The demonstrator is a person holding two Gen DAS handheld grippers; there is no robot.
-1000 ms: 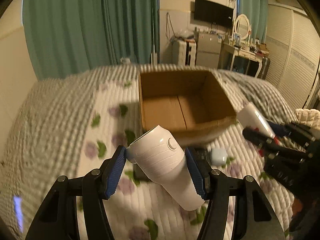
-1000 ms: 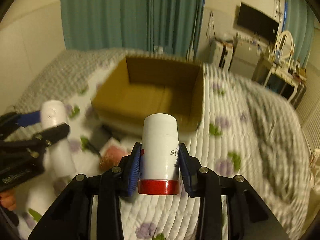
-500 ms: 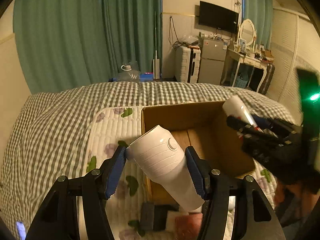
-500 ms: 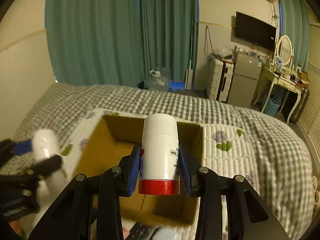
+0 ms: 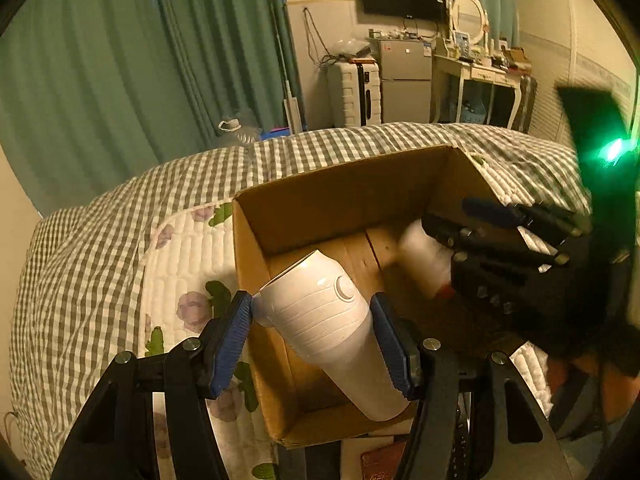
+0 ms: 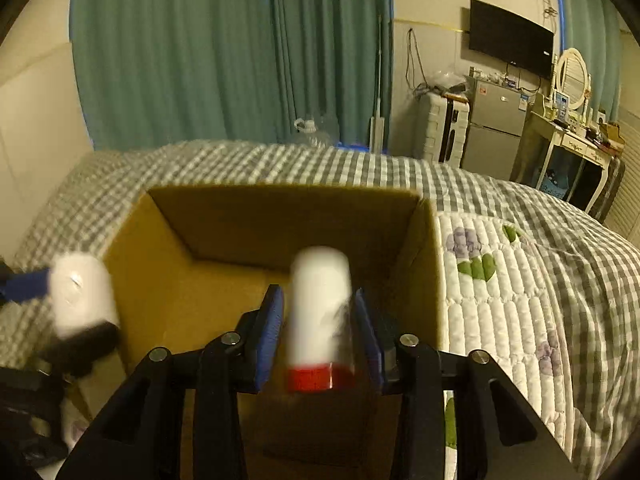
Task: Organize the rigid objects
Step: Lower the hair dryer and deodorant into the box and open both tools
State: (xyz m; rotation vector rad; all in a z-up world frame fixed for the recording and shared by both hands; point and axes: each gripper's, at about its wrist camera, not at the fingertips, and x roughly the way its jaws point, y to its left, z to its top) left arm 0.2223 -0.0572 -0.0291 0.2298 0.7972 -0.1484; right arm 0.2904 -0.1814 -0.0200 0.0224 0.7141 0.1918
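An open cardboard box (image 5: 360,192) sits on the bed. My left gripper (image 5: 311,305) is shut on a white ribbed device (image 5: 320,320) with a round button, held tilted over the box's near left corner. My right gripper (image 6: 318,298) hangs over the inside of the box (image 6: 280,216). Its jaws are opening, and thin gaps show between the blue pads (image 6: 272,320) and the white bottle (image 6: 320,280) with a red cap. The bottle is blurred between them. In the left wrist view the right gripper (image 5: 500,240) and the bottle (image 5: 424,256) are over the box's right half.
The box rests on a white floral quilt (image 6: 500,300) over a grey checked blanket (image 5: 80,260). Dark small items (image 5: 380,460) lie by the box's near edge. Green curtains, a suitcase, a small fridge and a dressing table stand beyond the bed.
Both grippers came forward from in front of the box to above it. The right jaws have parted from the bottle, which now looks blurred. The left grip is unchanged.
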